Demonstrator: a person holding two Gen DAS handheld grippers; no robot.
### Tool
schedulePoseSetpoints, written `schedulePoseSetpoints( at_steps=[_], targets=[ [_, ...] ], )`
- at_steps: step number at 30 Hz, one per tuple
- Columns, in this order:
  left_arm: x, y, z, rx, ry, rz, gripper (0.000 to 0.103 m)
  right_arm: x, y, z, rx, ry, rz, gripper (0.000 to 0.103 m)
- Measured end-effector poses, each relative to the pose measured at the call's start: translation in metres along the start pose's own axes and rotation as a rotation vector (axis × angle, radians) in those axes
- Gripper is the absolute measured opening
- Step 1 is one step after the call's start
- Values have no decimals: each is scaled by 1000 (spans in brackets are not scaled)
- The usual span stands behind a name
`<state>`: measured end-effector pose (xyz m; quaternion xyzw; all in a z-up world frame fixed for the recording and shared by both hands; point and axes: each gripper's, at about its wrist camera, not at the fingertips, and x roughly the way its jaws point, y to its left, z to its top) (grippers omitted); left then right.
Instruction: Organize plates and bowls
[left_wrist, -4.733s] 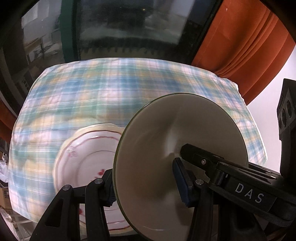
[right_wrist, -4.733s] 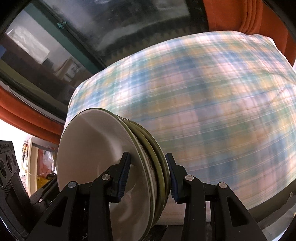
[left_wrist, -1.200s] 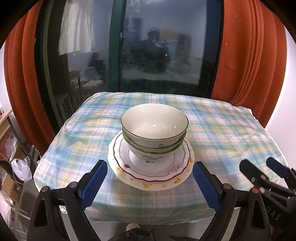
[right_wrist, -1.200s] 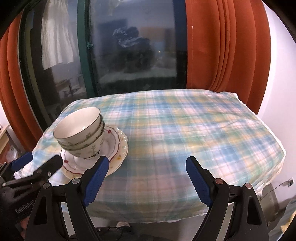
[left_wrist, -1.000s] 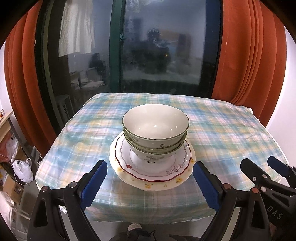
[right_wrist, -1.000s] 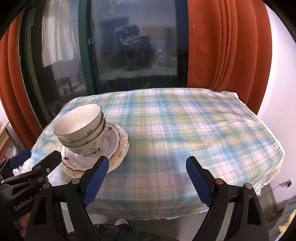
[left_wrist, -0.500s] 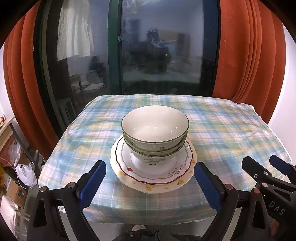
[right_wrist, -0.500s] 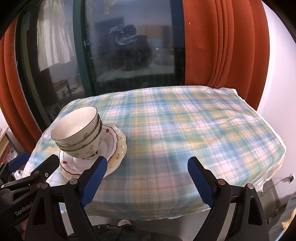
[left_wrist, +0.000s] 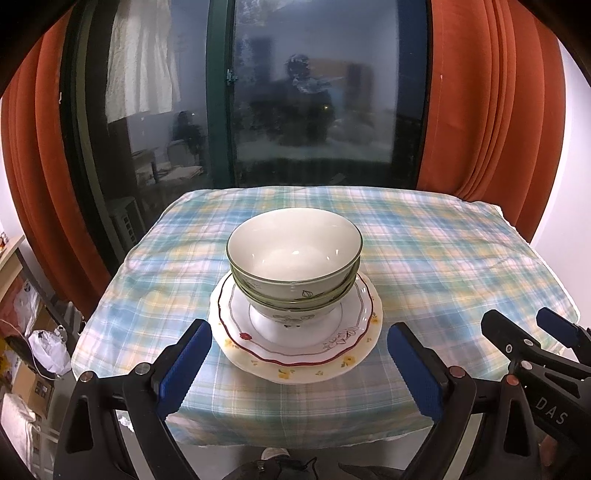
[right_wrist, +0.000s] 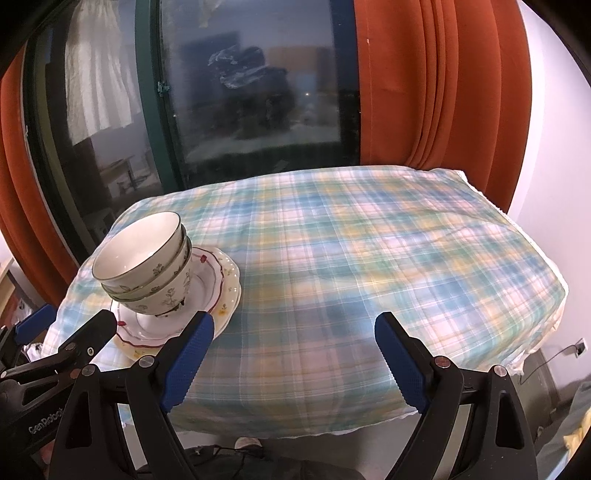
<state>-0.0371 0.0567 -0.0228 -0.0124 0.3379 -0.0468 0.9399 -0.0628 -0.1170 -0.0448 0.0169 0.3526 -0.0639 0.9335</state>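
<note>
Nested bowls sit on stacked plates atop a desk draped in a plaid cloth, before a dark window flanked by orange curtains. The left gripper hangs near the desk's six o'clock edge, jaws spread wide and holding nothing, the stack at its twelve o'clock. The right gripper, equally wide and unloaded, sees the stack at ten o'clock.

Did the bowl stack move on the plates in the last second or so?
No. The bowl stack sits centred on the plates, same as before.
</note>
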Motion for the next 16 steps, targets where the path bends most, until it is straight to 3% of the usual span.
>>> schedulePoseSetpoints(
  at_steps=[16],
  targets=[
    [-2,-5,-4,-7,-12,0,99,-4,-4,-1,-1,-4,8,91]
  ],
)
